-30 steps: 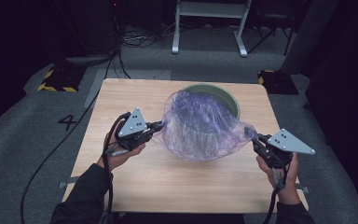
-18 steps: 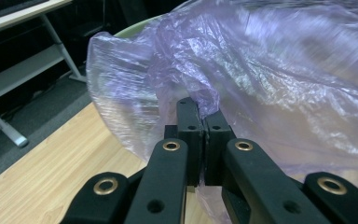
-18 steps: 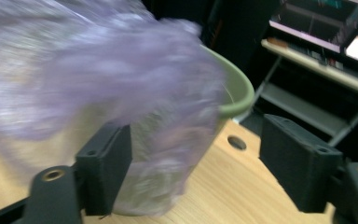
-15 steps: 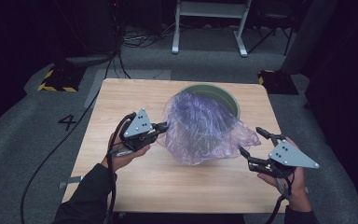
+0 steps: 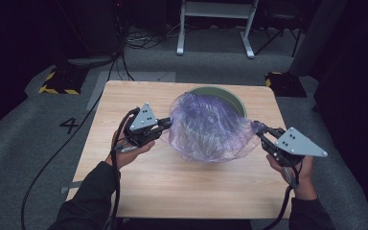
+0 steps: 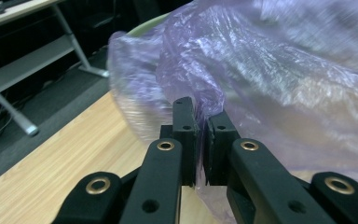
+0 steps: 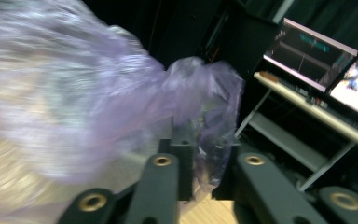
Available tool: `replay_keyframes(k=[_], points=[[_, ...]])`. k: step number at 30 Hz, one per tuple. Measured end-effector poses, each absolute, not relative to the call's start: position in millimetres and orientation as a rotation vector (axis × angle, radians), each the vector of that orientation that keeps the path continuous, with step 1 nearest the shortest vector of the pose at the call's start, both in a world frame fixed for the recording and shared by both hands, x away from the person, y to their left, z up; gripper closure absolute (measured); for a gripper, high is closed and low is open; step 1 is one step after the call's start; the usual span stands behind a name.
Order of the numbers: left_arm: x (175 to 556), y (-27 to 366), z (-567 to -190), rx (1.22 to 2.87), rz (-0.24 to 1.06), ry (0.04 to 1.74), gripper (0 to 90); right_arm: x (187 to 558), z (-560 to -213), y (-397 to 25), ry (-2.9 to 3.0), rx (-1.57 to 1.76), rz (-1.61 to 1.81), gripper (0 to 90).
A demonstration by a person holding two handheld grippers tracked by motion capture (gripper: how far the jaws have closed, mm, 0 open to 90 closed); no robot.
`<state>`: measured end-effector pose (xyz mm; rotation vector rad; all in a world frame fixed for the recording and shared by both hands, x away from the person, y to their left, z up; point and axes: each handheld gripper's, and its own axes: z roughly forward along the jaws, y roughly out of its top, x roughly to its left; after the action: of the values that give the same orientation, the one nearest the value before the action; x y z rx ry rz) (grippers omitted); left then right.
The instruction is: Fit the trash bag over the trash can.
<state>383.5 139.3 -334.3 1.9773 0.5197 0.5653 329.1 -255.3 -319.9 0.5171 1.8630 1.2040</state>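
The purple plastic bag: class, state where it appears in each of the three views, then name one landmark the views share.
High view: purple plastic bag at table centre, over the green bowl, stretched between both grippers.
Left gripper view: fills the upper right, edge pinched in the jaws.
Right gripper view: fills the left and centre, edge between the jaws.
Shared landmark: the wooden table.

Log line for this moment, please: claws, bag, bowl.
left claw: shut on bag | right claw: shut on bag | bag: purple, stretched between claws, over bowl | table: wooden
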Motion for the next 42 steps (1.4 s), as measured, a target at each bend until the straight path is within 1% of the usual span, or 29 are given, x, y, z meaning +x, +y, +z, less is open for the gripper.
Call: replay_keyframes(k=[1, 4, 5, 6, 8, 9, 10, 12, 16, 20, 23, 25, 27, 28, 30, 31, 32, 33, 34, 35, 37, 38, 39, 40, 41, 42], points=[[388, 140, -335, 1.98, 0.563, 0.532, 85.1, 343, -318, -261, 1.847, 0.597, 1.248, 88.6], [396, 140, -337, 1.98, 0.563, 0.563, 84.6, 354, -318, -264, 1.843, 0.657, 1.283, 90.0], [401, 140, -339, 1.984, 0.573, 0.578, 83.2, 366, -318, -267, 1.844, 0.709, 1.29, 90.0], [401, 140, -339, 1.984, 0.573, 0.578, 83.0, 366, -318, -267, 1.844, 0.709, 1.29, 90.0], [406, 139, -341, 1.989, 0.577, 0.593, 83.0, 378, -318, -268, 1.858, 0.76, 1.282, 90.0], [413, 140, -343, 1.988, 0.573, 0.615, 82.7, 391, -319, -268, 1.874, 0.814, 1.269, 90.0], [413, 140, -343, 1.988, 0.573, 0.615, 82.7, 391, -319, -268, 1.874, 0.814, 1.269, 90.0], [421, 140, -348, 1.994, 0.558, 0.647, 81.8, 407, -321, -269, 1.903, 0.887, 1.233, 90.0], [424, 139, -354, 2.007, 0.547, 0.661, 79.6, 419, -328, -272, 1.94, 0.983, 1.225, 90.0], [427, 137, -364, 2.033, 0.534, 0.677, 79.0, 425, -336, -274, 1.971, 1.023, 1.191, 90.0], [428, 137, -372, 2.036, 0.522, 0.692, 76.8, 429, -342, -274, 1.988, 1.045, 1.169, 90.0], [426, 137, -375, 2.026, 0.521, 0.701, 66.4, 430, -348, -275, 1.994, 1.055, 1.186, 90.0], [420, 138, -377, 2.002, 0.523, 0.695, 51.0, 427, -351, -276, 1.998, 1.042, 1.201, 90.0], [416, 140, -377, 1.99, 0.511, 0.68, 51.0, 427, -351, -276, 1.998, 1.042, 1.201, 90.0], [403, 143, -379, 1.974, 0.511, 0.621, 39.2, 422, -353, -277, 1.994, 1.022, 1.198, 90.0], [396, 146, -380, 1.955, 0.481, 0.591, 34.0, 418, -354, -278, 1.989, 1.015, 1.21, 90.0], [390, 148, -379, 1.942, 0.452, 0.567, 31.1, 414, -354, -279, 1.975, 1.006, 1.209, 90.0], [385, 149, -378, 1.942, 0.437, 0.546, 24.1, 407, -353, -281, 1.957, 0.984, 1.212, 90.0], [377, 149, -377, 1.94, 0.43, 0.517, 24.1, 407, -353, -281, 1.957, 0.984, 1.212, 90.0], [371, 149, -377, 1.938, 0.436, 0.492, 20.6, 400, -353, -282, 1.962, 0.962, 1.233, 89.4], [362, 148, -377, 1.953, 0.449, 0.478, 19.1, 397, -354, -282, 1.963, 0.953, 1.235, 88.7], [359, 146, -377, 1.972, 0.474, 0.484, 18.5, 394, -354, -281, 1.973, 0.938, 1.225, 88.0], [359, 144, -377, 1.985, 0.49, 0.49, 29.0, 389, -356, -278, 1.987, 0.911, 1.189, 85.1], [360, 143, -378, 2.005, 0.509, 0.496, 29.0, 389, -356, -278, 1.987, 0.911, 1.189, 85.1], [362, 141, -380, 2.022, 0.539, 0.507, 49.2, 387, -359, -276, 1.999, 0.897, 1.167, 84.9], [364, 139, -381, 2.046, 0.542, 0.511, 56.6, 387, -360, -276, 1.999, 0.898, 1.17, 85.0]])
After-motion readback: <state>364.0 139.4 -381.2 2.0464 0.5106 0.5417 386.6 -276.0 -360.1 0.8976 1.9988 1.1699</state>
